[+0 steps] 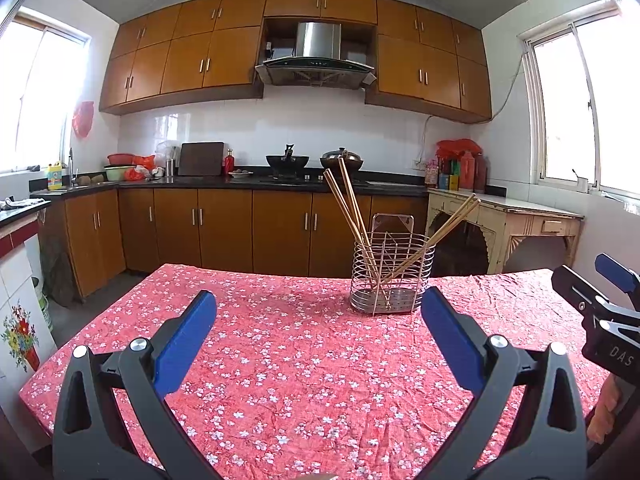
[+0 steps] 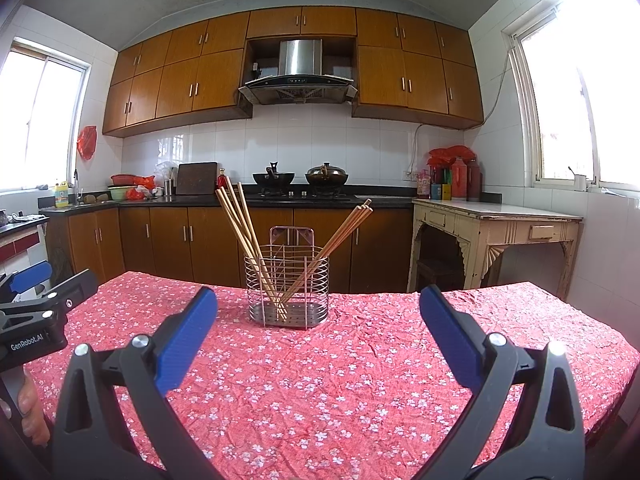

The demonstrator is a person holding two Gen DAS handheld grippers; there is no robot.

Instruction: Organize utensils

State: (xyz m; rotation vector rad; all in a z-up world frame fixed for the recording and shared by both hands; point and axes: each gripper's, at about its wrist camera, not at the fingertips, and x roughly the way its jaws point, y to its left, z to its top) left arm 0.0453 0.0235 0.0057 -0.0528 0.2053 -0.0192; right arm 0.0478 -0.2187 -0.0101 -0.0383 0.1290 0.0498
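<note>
A wire utensil holder (image 1: 391,274) stands on the red floral tablecloth (image 1: 288,364), toward the far side of the table. It also shows in the right wrist view (image 2: 287,285). Several wooden chopsticks (image 1: 347,204) lean in it, one bunch to the left and one bunch to the right (image 2: 345,230). My left gripper (image 1: 320,316) is open and empty, above the cloth, short of the holder and to its left. My right gripper (image 2: 318,312) is open and empty, in front of the holder. Each gripper shows at the edge of the other's view.
Beyond the table runs a kitchen counter (image 1: 224,182) with woks (image 1: 288,160), a cutting board and bowls. A cream side table (image 2: 496,220) with red bottles stands at the right. The tablecloth (image 2: 360,380) covers the whole table.
</note>
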